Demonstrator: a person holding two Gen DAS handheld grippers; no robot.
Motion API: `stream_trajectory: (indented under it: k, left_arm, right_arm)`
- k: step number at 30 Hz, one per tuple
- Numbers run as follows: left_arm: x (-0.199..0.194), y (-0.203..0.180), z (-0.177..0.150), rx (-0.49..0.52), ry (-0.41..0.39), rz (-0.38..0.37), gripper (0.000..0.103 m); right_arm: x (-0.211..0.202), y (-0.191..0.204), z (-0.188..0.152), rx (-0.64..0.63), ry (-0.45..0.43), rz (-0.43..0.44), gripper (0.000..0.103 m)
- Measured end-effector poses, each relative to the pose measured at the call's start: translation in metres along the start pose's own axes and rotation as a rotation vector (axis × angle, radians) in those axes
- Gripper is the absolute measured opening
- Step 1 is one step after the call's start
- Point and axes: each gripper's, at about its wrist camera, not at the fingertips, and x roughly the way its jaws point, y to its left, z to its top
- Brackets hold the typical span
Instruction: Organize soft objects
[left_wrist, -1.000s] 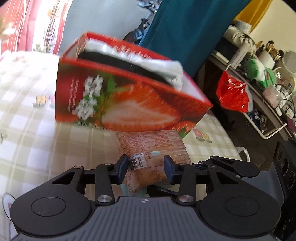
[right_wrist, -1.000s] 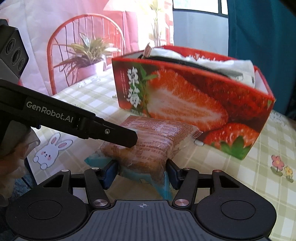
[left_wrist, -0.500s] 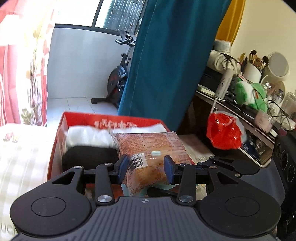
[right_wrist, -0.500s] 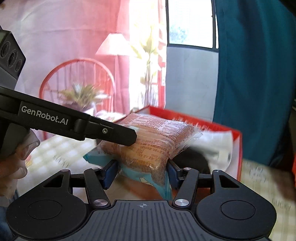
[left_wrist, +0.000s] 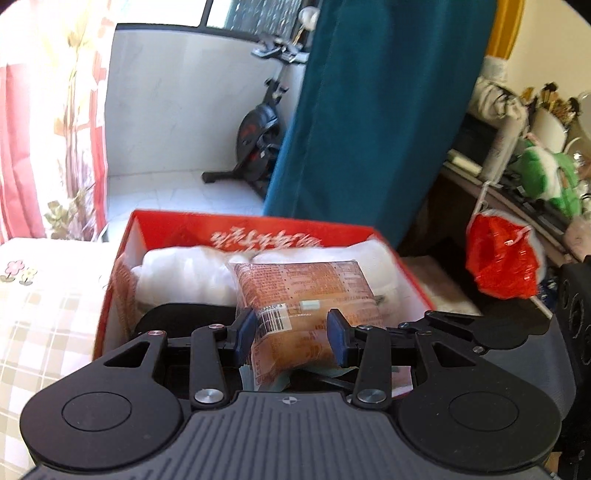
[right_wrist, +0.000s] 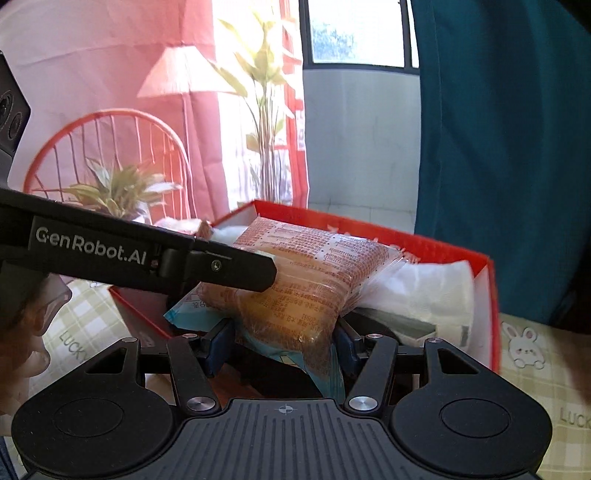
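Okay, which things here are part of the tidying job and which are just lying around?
Part of the job:
- bread packet, held by the left gripper and the right gripper
- red box
- white bundle and black item in the box

Lying around:
- exercise bike
- red bag
- green plush

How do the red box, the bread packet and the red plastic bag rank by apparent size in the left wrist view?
1. red box
2. bread packet, enlarged by nearness
3. red plastic bag, farther off
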Motion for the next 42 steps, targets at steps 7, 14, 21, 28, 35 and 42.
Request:
stream_trajectory:
  k: [7, 14, 21, 28, 35, 42]
  left_arm:
    - [0.022, 0.016, 0.008, -0.027, 0.034, 0.03, 0.045]
    - [0.013, 0.007, 0.002, 0.037, 0.037, 0.056, 0.071]
    - [-0.028, -0.001, 0.0, 0.079, -0.041, 0.134, 0.101]
    - [-0.091, -0.026, 0.004, 0.155, -0.139, 0.252, 0.103]
    - [-0.161, -0.054, 0.008, 0.182, -0.248, 0.322, 0.103]
    - [-0.237, -0.077, 0.017, 0.153, -0.352, 0.328, 0.103]
  right_arm:
    - [0.028, 0.002, 0.002, 0.008, 0.05, 0.013, 0.055]
    - [0.017, -0.01, 0.0, 0.063, 0.062, -0.044, 0.082]
    - [-0.024, -0.01, 0.003, 0.047, 0.021, -0.085, 0.102]
    - [-0.072, 0.003, 0.014, 0.037, -0.055, -0.119, 0.102]
    - [-0.139, 0.029, 0.033, 0.037, -0.174, -0.148, 0.103]
    - [-0.214, 0.057, 0.051, 0.05, -0.306, -0.201, 0.103]
